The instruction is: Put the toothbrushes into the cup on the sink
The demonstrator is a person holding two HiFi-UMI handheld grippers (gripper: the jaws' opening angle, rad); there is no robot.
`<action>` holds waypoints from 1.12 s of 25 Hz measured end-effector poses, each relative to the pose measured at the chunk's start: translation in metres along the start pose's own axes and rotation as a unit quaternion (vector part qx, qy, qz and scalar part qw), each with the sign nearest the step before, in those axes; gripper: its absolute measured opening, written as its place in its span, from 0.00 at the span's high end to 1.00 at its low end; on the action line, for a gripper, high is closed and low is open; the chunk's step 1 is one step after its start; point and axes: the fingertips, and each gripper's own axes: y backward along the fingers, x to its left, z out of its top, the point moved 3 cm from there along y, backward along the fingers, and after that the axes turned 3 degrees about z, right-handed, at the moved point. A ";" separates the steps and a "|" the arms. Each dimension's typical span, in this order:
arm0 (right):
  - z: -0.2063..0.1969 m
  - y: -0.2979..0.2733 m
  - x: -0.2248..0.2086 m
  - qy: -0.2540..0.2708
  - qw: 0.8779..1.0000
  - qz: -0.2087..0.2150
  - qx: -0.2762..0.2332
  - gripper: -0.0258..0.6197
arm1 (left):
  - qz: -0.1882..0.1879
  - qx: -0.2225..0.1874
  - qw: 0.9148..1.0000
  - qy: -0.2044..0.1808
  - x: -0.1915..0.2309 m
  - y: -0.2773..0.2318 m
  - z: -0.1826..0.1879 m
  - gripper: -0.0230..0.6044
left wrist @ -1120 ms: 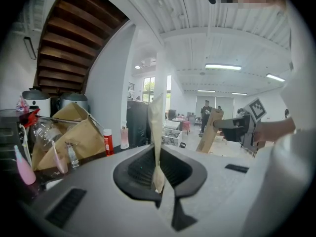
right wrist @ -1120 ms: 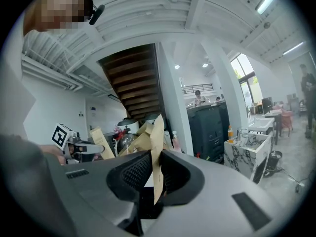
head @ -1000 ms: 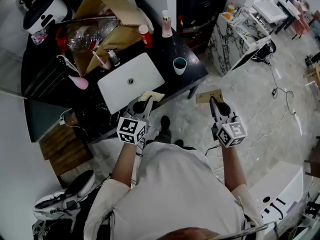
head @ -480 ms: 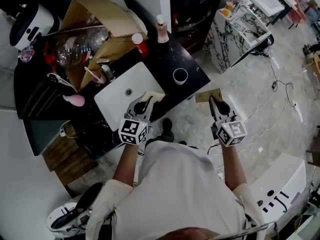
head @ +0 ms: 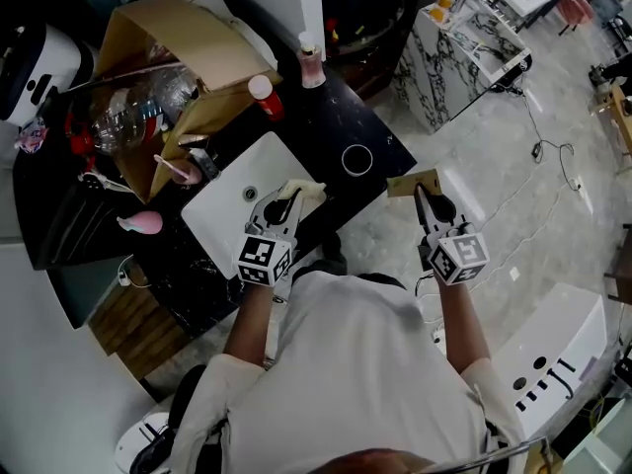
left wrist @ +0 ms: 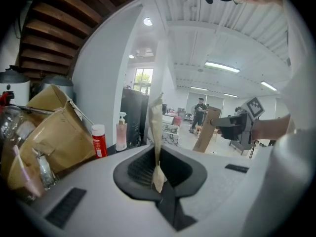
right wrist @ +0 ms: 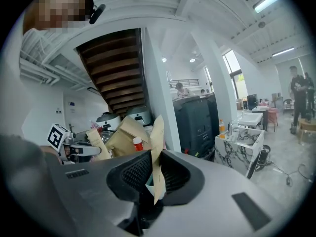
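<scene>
Over the near edge of the white sink, my left gripper is shut on a flat cream paper toothbrush pack. That pack stands upright between the jaws in the left gripper view. My right gripper hangs over the floor, right of the counter, shut on a brown card toothbrush pack; its own view shows the pack clamped upright. The cup stands on the black counter between the two grippers, a little beyond them.
On the black counter behind the sink stand a red-capped bottle, a pink pump bottle and an open cardboard box of clutter. A tap is at the sink's far side. A marble stand is at the right, with cables on the floor.
The sink, counter and cup have slid down the head view toward the grippers. Both grippers keep their packs and the same pose in front of the body.
</scene>
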 end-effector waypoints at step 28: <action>0.031 -0.057 -0.004 0.020 1.000 0.019 0.004 0.86 | -0.015 0.004 1.000 -0.001 0.026 -0.043 0.014 0.92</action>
